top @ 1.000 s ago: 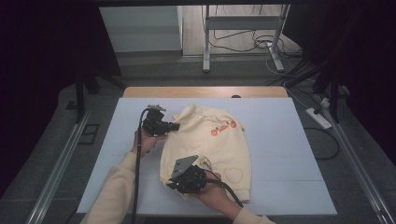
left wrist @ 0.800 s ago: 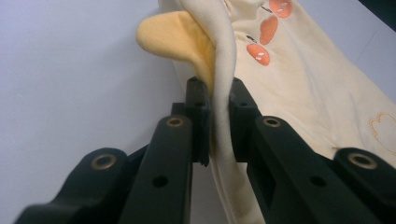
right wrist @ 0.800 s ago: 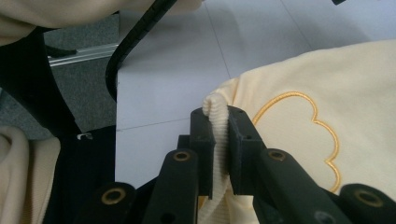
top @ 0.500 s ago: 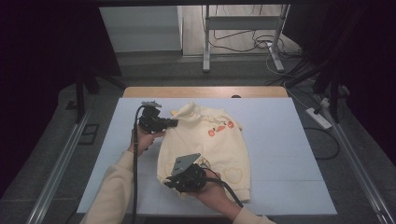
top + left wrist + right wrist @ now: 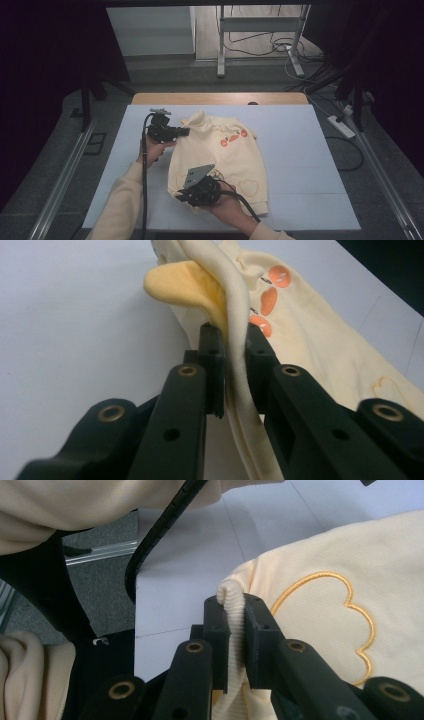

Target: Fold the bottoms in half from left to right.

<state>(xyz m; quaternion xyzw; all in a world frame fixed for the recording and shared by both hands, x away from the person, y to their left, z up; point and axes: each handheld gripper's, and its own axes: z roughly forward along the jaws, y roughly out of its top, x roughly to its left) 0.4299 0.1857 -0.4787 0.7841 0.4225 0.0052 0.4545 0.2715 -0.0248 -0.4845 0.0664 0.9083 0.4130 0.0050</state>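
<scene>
**Sweater's been dragged a bit, both grippers clamped on it**

Compared to a second ago, the cream sweater (image 5: 220, 155) has slid a little toward the person's left, and the left gripper (image 5: 184, 132) has pulled back that way along with it. The right gripper (image 5: 186, 196) has barely budged, maybe a touch lower.

Biggest thing first: the tabletop (image 5: 310, 165) is covered in a pale bluish-white sheet, with a strip of bare wood showing at the far edge. The sweater lies roughly in the middle of it, a bit left of centre, collar toward the far side and hem toward the person. It's got orange fruit-looking prints (image 5: 233, 138) on the chest and a heart outline (image 5: 248, 187) stitched near the hem.

Left gripper sits at the sweater's far-left edge, up by the collar and shoulder. In the left gripper view its fingers (image 5: 212, 367) are pinching a rolled fold of the cream fabric (image 5: 235, 305), with a darker yellow flap sticking out just past the tips.

Right gripper is at the near-left corner of the hem. In the right gripper view its fingers (image 5: 217, 630) are squeezed onto the ribbed hem band (image 5: 233, 630), which pokes up just above the tips. Beside them there's an orange cloud-shaped outline (image 5: 345, 625) embroidered on the fabric.

Both of the person's sleeves are a similar cream colour, coming in from the bottom of the high view.
</scene>
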